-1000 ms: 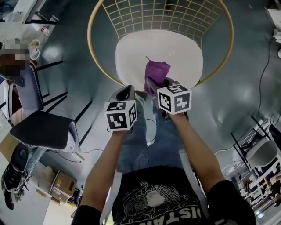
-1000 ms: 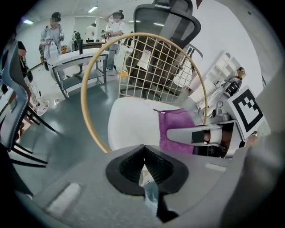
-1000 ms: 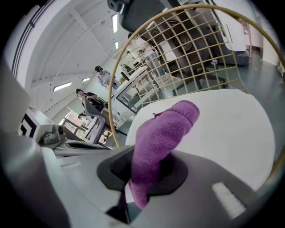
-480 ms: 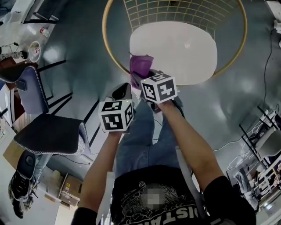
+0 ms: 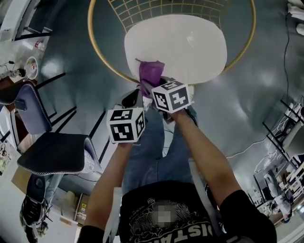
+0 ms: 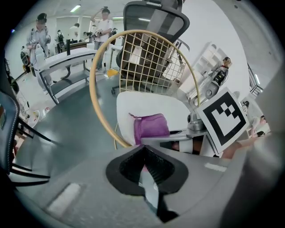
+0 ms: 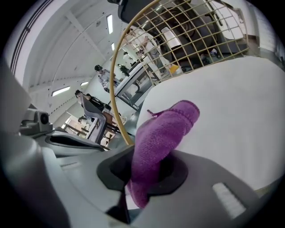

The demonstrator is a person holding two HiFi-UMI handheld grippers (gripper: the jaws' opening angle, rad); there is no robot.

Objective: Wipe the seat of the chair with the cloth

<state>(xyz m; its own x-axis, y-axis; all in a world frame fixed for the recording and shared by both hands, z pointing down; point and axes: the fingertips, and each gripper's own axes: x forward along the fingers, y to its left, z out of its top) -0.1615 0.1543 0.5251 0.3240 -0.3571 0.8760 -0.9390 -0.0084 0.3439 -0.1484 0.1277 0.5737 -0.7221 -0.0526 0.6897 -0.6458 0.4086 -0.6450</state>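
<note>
The chair's white seat [image 5: 180, 42] lies inside a gold hoop [image 5: 97, 57]. A purple cloth [image 5: 151, 72] rests on the seat's front left edge, and my right gripper [image 5: 154, 86] is shut on it. In the right gripper view the cloth [image 7: 164, 129] bulges out of the right gripper [image 7: 147, 165] onto the seat [image 7: 231, 116]. My left gripper [image 5: 133, 98] hovers left of the right one, over the floor just off the hoop. Its jaws are shut on nothing [image 6: 144, 164]. The left gripper view shows the cloth [image 6: 151, 127] and the right gripper's marker cube [image 6: 222, 120].
A gold wire backrest [image 5: 156, 9] rises behind the seat. A dark padded chair [image 5: 52, 152] stands on the floor at the left. Cables [image 5: 285, 71] run along the floor at the right. My jeans-clad legs [image 5: 156, 152] are below the grippers. Desks and people [image 6: 67, 49] fill the background.
My right gripper has dragged the cloth from the middle of the seat's front to its front left edge. The left gripper has stayed beside it, shut.
</note>
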